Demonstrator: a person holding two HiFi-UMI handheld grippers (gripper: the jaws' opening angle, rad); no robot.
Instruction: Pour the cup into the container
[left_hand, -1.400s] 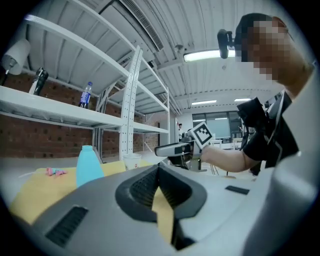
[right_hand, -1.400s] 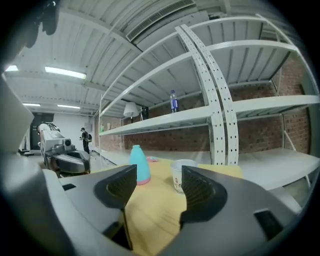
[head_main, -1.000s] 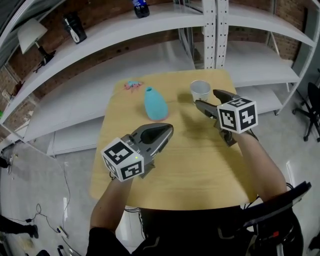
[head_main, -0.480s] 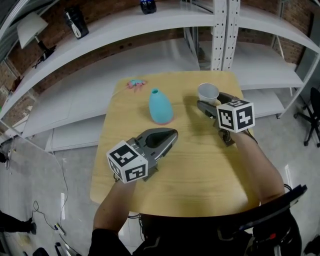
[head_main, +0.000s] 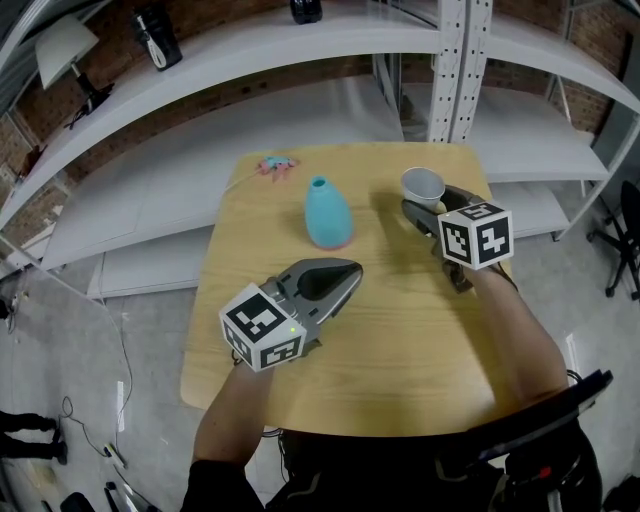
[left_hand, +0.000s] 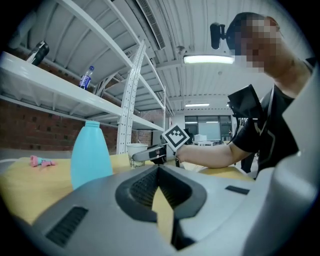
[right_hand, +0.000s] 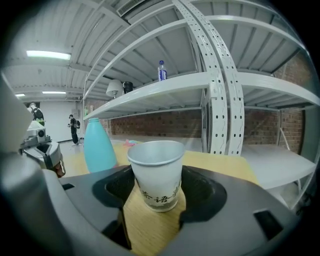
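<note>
We hold the right gripper (head_main: 430, 200) low over the table (head_main: 400, 340), pointing away from us. The cup (head_main: 422, 185) stands upright on the wood between its two jaws, set back from the tips in the hollow of the jaws. The jaws have just been closing in, yet they are still spread. In the right gripper view a dark gap shows on either side of the cup's wall, so neither jaw presses on it. The cup's open mouth rises above the jaws, and we cannot see into it from any view.

The container (head_main: 327, 213), a teal bottle with a narrow neck, stands upright off to the left of the right gripper, apart from it and from the cup. It is a little ahead of the left gripper (head_main: 352, 270), slightly left of the line the gripper points along.

The left gripper's jaws are pressed together at the tips with nothing between them. It lies nearer to us than the right gripper, angled toward the cup. A small pink thing (head_main: 277, 165) lies beyond the bottle, near the table's far edge.
</note>
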